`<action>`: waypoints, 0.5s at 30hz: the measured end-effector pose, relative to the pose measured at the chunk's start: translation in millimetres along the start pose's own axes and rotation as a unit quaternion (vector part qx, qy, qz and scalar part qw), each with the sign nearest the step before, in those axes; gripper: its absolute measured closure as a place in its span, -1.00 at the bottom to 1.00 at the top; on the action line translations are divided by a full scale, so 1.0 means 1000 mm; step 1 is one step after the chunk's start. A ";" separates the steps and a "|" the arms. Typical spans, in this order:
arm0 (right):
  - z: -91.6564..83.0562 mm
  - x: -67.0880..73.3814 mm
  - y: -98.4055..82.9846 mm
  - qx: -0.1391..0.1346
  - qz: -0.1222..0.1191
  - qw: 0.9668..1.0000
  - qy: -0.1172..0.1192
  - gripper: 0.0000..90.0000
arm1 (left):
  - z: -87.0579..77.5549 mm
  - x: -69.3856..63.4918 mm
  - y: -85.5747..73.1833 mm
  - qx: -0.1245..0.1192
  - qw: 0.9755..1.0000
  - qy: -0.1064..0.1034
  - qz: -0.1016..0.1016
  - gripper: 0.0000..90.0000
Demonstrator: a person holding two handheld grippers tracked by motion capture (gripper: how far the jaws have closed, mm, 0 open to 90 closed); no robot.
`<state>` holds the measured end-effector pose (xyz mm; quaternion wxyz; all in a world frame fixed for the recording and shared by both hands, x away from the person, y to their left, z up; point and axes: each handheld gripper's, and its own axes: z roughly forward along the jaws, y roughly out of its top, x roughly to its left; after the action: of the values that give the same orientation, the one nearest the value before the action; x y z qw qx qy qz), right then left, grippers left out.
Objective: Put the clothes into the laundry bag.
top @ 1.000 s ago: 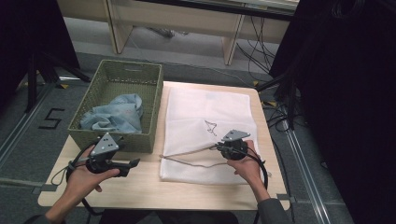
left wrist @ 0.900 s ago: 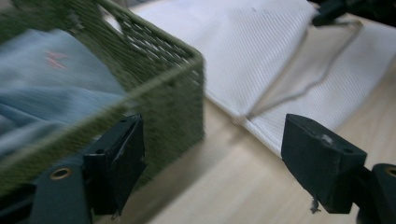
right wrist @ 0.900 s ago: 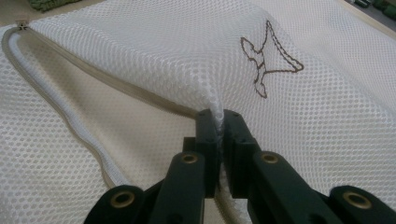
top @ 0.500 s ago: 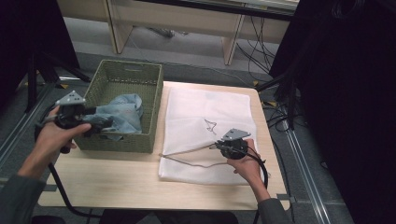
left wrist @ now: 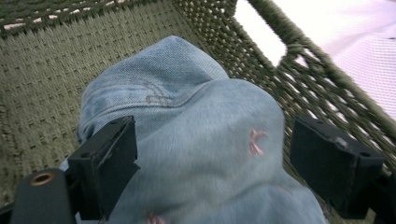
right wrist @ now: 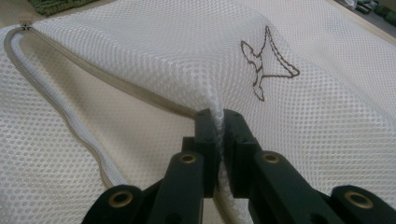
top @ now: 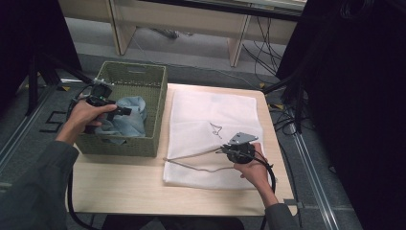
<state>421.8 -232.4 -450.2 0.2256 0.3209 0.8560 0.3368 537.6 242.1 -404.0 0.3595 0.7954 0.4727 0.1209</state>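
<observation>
Right gripper view, nearest of all, has the right tool [right wrist: 217, 128] clenched on the upper edge of a white mesh laundry bag [right wrist: 140, 60], a fold of netting pinched between its black jaws just beside the beige zipper [right wrist: 60, 116] that curves along the bag's open mouth; a small brown bird outline [right wrist: 264, 63] is stitched on the mesh beyond. From the high view, that tool [top: 225, 152] sits at the near right of the pale wooden counter [top: 119, 184], lifting the bag's edge, while the rest of the bag [top: 210, 115] lies flat toward the far edge. Farther left, the left tool [top: 125, 111] reaches into the olive-green woven basket [top: 122, 143] that stands beside the bag. Left gripper view shows its jaws spread wide, released, on either side of a bunched light-blue denim garment [left wrist: 196, 140] resting in the basket [left wrist: 42, 93].
</observation>
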 end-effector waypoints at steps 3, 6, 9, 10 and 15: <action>0.000 -0.001 -0.001 0.000 -0.005 1.000 -0.003 0.90 | 0.013 0.000 0.002 0.025 0.999 0.020 0.025 -0.66; 0.000 0.000 -0.001 0.000 0.002 1.000 -0.003 0.90 | 0.021 0.002 0.002 0.055 0.998 0.020 0.033 -0.66; 0.000 -0.001 -0.001 0.001 -0.005 1.000 -0.003 0.90 | 0.026 0.004 0.002 0.067 0.997 0.018 0.040 -0.68; 0.000 -0.001 -0.001 0.001 -0.005 1.000 -0.003 0.90 | 0.029 0.005 0.001 0.074 0.996 0.018 0.045 -0.68; 0.001 0.001 -0.001 0.005 -0.005 1.000 -0.003 0.89 | 0.043 0.014 -0.007 0.105 0.994 -0.003 0.032 -0.70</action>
<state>421.5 -231.8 -451.6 0.2285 0.3188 0.8585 0.3304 563.3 235.8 -441.3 0.2709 0.8441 0.4558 0.0799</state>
